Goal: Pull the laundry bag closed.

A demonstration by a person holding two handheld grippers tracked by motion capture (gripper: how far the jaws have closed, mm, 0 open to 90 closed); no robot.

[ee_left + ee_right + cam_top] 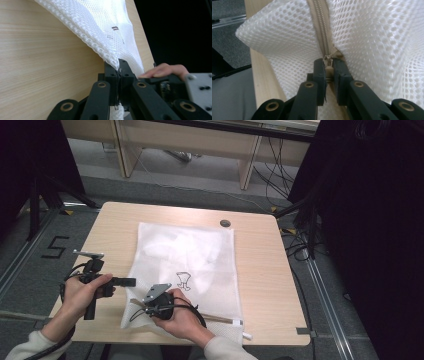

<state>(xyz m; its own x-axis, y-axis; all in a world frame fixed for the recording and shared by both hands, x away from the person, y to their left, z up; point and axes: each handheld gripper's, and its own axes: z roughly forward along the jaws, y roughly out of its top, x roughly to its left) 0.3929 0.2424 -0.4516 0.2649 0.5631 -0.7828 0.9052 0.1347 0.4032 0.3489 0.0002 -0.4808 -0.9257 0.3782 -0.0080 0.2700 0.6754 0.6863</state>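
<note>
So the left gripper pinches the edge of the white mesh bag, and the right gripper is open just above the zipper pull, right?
Not quite. The right gripper is not open above the zipper pull: its jaws are shut on it, as the right gripper view shows. The rest holds: the left gripper pinches the edge of the white mesh bag.

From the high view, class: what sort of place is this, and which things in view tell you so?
Probably a lab or recording workspace, not a home: a light wooden table on grey flooring with a taped number "5", loose black cables, and black curtains at the sides.
</note>
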